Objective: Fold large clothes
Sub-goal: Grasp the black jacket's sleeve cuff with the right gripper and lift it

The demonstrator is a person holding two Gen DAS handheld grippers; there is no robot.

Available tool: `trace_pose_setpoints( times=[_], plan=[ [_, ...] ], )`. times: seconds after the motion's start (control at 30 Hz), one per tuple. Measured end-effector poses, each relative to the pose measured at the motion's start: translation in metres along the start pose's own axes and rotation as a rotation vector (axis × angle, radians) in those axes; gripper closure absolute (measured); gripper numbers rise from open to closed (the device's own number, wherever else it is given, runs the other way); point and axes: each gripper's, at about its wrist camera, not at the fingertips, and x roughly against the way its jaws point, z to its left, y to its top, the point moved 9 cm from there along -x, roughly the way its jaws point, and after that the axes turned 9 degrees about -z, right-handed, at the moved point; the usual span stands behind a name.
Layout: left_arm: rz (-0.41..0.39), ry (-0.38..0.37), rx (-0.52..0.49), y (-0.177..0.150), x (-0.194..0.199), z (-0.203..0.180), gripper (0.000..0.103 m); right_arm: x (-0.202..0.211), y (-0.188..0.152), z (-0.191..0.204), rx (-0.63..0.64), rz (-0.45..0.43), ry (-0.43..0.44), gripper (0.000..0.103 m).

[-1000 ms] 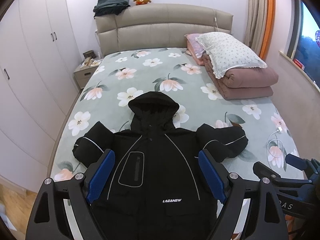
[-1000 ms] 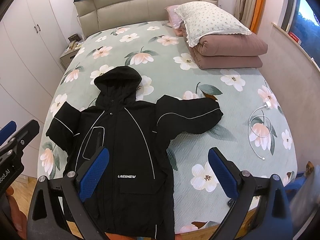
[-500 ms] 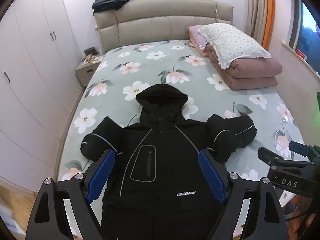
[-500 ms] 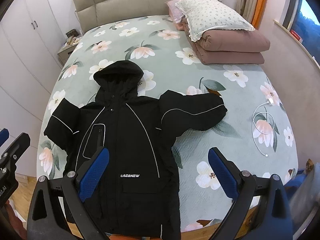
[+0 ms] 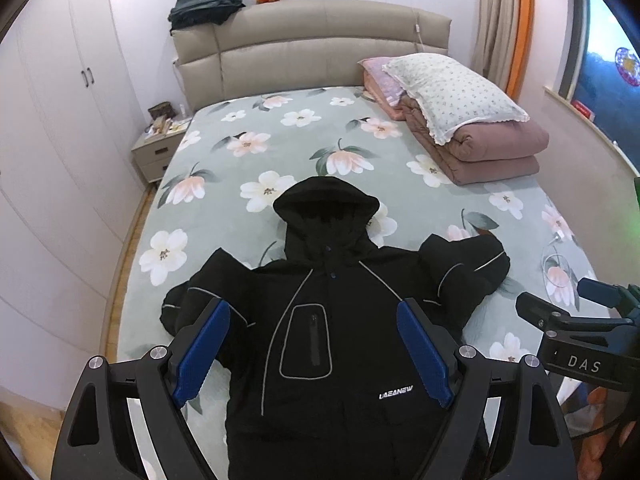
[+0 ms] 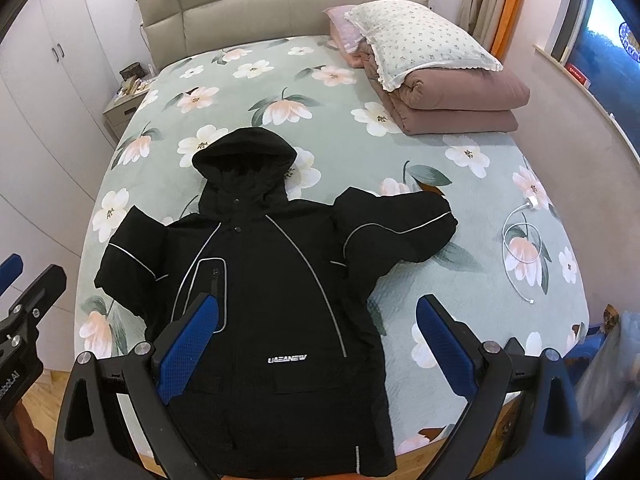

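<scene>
A black hooded jacket (image 5: pixel 332 320) (image 6: pixel 272 280) lies face up on the floral bed (image 5: pixel 280 144) (image 6: pixel 460 280), hood toward the headboard, both sleeves spread sideways, hem at the near edge. My left gripper (image 5: pixel 314 332) hovers open above the jacket's chest, blue pads (image 5: pixel 202 348) wide apart, holding nothing. My right gripper (image 6: pixel 316 328) is open too, above the jacket's lower right side and the sheet beside it. In the left wrist view the right gripper (image 5: pixel 568 312) shows at the right edge.
A folded pink quilt (image 6: pixel 452 96) with a white pillow (image 6: pixel 420 40) sits at the bed's far right. A white charger cable (image 6: pixel 520 240) lies right of the jacket. A nightstand (image 5: pixel 156 148) and wardrobe (image 5: pixel 60 120) stand on the left. Folded dark cloth (image 5: pixel 206 4) tops the headboard.
Both grippers have pulled back and risen slightly, so the jacket sits further away in each view. Both stay open and the jacket has not moved.
</scene>
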Motion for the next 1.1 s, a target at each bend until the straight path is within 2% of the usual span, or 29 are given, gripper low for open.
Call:
trace_pose_setpoints(
  times=[0.13,0.23,0.3,0.43,0.5,0.63,0.73,0.83,0.97,1.1],
  plan=[
    [0.003,-0.014,-0.016,-0.001,-0.013,0.014,0.016,-0.003,0.002,0.011,0.032,-0.016,-0.036,0.003],
    [0.019,-0.019,-0.051,-0.009,-0.026,0.019,0.016,-0.016,-0.004,0.012,0.037,0.004,-0.056,0.003],
    [0.043,-0.027,-0.086,-0.016,-0.035,0.015,0.016,-0.025,-0.012,0.005,0.025,0.033,-0.056,0.003],
    [0.077,-0.059,-0.084,-0.030,-0.042,0.004,0.016,-0.042,-0.019,-0.026,-0.016,0.053,-0.071,0.003],
    [0.107,-0.076,-0.080,-0.038,-0.049,-0.008,0.016,-0.053,-0.020,-0.052,-0.073,0.030,-0.038,0.003],
    [0.117,-0.105,-0.069,-0.045,-0.063,-0.037,0.016,-0.081,-0.026,-0.114,-0.135,0.014,-0.031,0.003],
    [0.125,-0.152,-0.069,-0.048,-0.084,-0.073,0.016,-0.107,-0.021,-0.161,-0.149,-0.010,-0.017,0.003],
    [0.143,-0.157,-0.055,-0.050,-0.116,-0.112,0.016,-0.145,-0.014,-0.206,-0.173,-0.015,0.035,0.003],
    [0.165,-0.171,0.011,-0.056,-0.160,-0.162,0.016,-0.220,-0.010,-0.269,-0.247,0.044,0.094,0.003],
    [0.201,-0.168,0.070,-0.075,-0.217,-0.205,0.016,-0.301,-0.016,-0.317,-0.268,0.105,0.102,0.006]
  ],
)
